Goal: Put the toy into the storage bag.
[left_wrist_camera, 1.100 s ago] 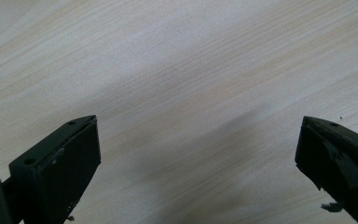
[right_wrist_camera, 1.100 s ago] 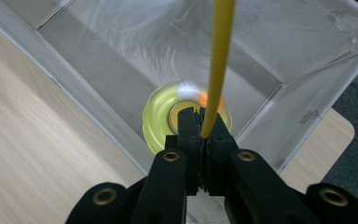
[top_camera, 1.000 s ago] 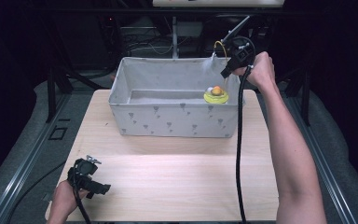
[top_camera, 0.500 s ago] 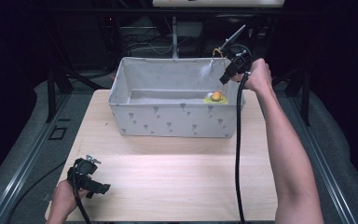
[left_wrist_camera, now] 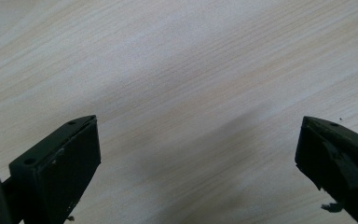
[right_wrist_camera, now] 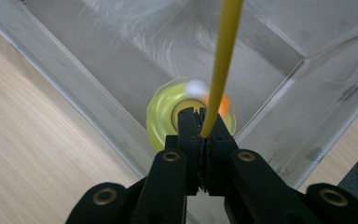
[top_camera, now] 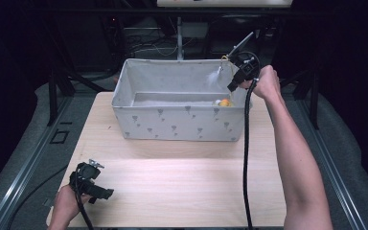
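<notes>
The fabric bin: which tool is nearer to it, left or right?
Right. The right tool is above the fabric bin's far right corner, shut on a yellow cord. The left tool rests at the table's near left corner.

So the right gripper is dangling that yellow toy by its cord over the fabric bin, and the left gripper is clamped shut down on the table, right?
Not quite: the left gripper is open, its jaws wide apart over bare table, as the left gripper view shows. The right gripper does pinch the yellow cord, the yellow toy hanging over the fabric bin.
</notes>
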Tool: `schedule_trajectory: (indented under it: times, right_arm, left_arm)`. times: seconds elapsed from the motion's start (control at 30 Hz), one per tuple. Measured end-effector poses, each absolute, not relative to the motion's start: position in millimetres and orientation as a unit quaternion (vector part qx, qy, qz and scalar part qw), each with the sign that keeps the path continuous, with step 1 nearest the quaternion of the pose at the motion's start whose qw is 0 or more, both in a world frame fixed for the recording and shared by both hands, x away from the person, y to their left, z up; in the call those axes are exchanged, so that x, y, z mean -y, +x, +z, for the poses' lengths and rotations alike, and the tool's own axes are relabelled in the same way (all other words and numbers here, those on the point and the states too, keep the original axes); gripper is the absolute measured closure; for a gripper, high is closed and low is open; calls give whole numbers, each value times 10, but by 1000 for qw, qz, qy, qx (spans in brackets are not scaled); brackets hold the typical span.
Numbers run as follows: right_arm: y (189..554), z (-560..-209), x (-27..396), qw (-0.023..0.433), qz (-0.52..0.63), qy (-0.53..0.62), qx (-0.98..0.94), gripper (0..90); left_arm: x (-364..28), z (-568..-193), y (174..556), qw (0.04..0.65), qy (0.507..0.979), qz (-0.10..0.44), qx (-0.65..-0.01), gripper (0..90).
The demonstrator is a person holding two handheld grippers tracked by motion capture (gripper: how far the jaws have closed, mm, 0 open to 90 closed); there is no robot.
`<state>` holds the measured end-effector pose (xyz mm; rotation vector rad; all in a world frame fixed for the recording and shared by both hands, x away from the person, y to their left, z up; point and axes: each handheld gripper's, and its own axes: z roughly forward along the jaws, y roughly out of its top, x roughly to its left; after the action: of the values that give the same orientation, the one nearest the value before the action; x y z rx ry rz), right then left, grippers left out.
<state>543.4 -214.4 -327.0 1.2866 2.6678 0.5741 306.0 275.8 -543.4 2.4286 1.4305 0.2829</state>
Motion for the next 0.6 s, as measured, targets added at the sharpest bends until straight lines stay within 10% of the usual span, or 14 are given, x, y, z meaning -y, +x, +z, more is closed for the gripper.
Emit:
schedule_trajectory:
  times: [0.6]
  right_arm:
    - [5411,-3508,2233,50,159,445,-880,886]
  left_arm:
    - [-2742,-5438,3068,153,848,97,-498,1]
